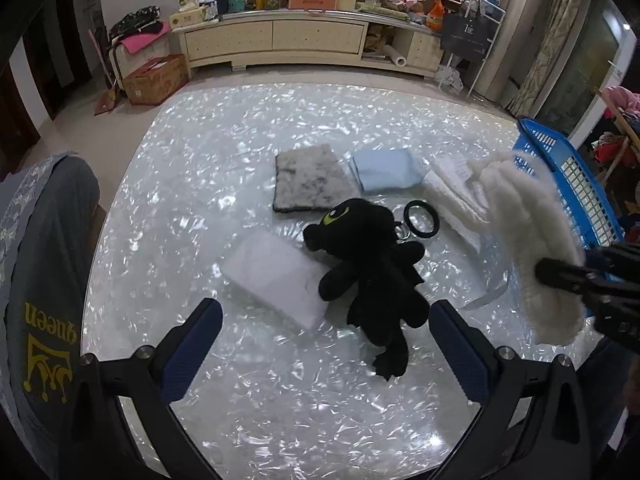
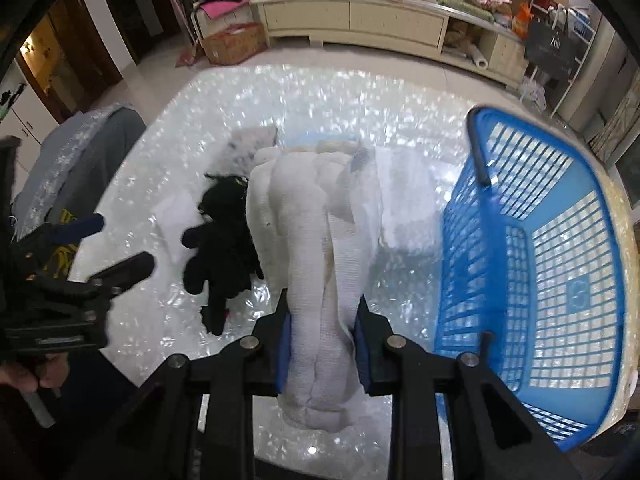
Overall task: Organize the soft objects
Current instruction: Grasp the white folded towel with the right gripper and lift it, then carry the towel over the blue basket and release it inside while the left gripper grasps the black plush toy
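The right tool (image 2: 322,354) is clamped on a white towel (image 2: 316,248); the basket (image 2: 532,240) lies just to its right. The left tool (image 1: 326,344) hangs apart, holding nothing.

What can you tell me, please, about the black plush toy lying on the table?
The black plush toy is a soft, fuzzy dragon-like figure with a yellow-green eye, stubby limbs, small wings and a tail. It lies sprawled on the shiny table, one arm overlapping a folded white cloth. A black ring sits beside its head. Neither tongs touch it.
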Demonstrator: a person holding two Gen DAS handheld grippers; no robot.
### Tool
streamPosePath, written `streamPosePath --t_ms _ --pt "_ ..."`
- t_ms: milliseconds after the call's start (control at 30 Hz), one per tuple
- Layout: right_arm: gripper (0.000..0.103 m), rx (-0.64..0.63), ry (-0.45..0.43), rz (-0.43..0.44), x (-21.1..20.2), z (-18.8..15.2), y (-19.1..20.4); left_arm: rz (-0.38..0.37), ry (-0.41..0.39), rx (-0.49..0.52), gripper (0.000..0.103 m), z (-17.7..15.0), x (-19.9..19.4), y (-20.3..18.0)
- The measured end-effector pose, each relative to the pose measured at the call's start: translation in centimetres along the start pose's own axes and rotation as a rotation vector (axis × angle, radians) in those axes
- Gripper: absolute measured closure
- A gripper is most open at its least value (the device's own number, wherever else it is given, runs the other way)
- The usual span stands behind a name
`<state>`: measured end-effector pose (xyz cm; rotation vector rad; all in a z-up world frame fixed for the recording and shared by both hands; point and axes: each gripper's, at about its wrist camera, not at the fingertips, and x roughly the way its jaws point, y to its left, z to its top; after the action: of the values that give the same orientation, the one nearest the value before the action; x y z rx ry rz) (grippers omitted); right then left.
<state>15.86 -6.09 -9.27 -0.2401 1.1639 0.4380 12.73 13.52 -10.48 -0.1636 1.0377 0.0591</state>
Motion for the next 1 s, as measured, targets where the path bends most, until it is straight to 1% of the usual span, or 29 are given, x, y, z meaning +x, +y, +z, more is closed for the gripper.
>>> streamPosePath --t_ms 233,433,500,633,800,1000 --pt "0.078 0.013 -0.070 0.009 -5.1 0.0 -2.1 0.004 -0.003 0.033 0.000 0.6 -0.2 -1.4" --pt "0.078 0.046 -0.101 -0.008 -7.9 0.1 -4.7 0.003 0.012 0.045 0.000 1.2 0.6 -2.4" --pt "0.078 0.059 -0.109 -0.018 -8.3 0.1 -5.2 0.005 0.019 0.051 0.000 1.4 0.9 -2.7" --pt "0.078 0.107 -0.132 -0.040 -9.6 -0.4 -7.8 0.013 0.037 0.062 0.000 1.5 1.9 -3.2" --pt "0.078 0.159 -0.155 -0.066 -10.6 -0.9 -10.2 0.017 0.070 0.074 0.000 1.6 3.7 -3.7" --pt "0.078 0.219 -0.151 -0.091 -10.7 -1.9 -12.8 0.034 0.119 0.079 0.000 1.9 6.5 -4.3"
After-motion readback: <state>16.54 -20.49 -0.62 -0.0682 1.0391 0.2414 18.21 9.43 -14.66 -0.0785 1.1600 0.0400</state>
